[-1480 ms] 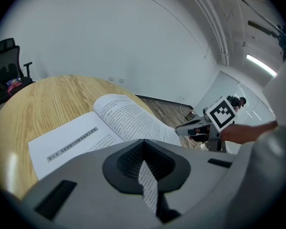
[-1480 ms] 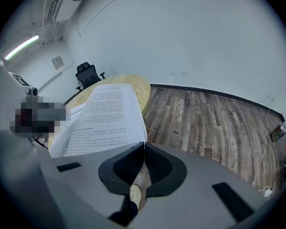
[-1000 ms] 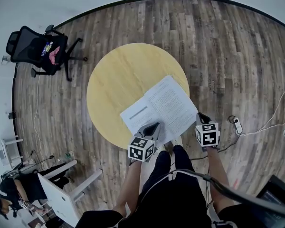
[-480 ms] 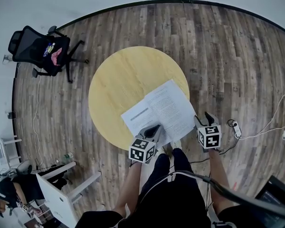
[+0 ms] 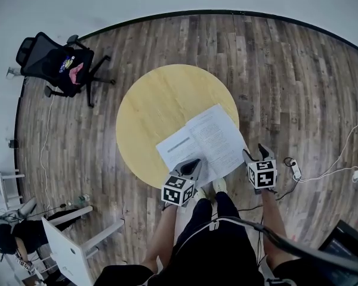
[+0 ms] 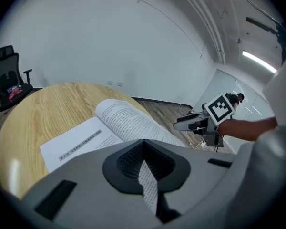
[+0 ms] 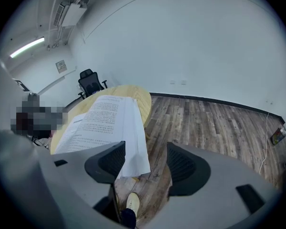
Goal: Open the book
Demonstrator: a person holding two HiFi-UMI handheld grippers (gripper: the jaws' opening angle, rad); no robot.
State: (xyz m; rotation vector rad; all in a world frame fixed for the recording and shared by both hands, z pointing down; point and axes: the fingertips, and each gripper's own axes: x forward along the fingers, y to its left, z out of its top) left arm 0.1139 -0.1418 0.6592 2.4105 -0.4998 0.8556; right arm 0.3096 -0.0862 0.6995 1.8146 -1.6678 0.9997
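Round pale-wood table (image 5: pixel 149 100) holds the white printed book (image 5: pixel 206 142), open, at its near edge. My left gripper (image 5: pixel 193 162) pinches its pages; my right gripper (image 5: pixel 255 153) has just been opening its jaws, page corner loose between them. Opening looks done: next, release left.

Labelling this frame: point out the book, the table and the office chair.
book (image 5: pixel 218 136), head view, right printed page.
table (image 5: pixel 160 100), head view, bare wooden top.
office chair (image 5: pixel 45 57), head view, backrest.

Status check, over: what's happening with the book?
Left gripper pinching the book at its near edge. Right gripper jaws just opened, gripping nothing. Already open on table. Nothing blocking.
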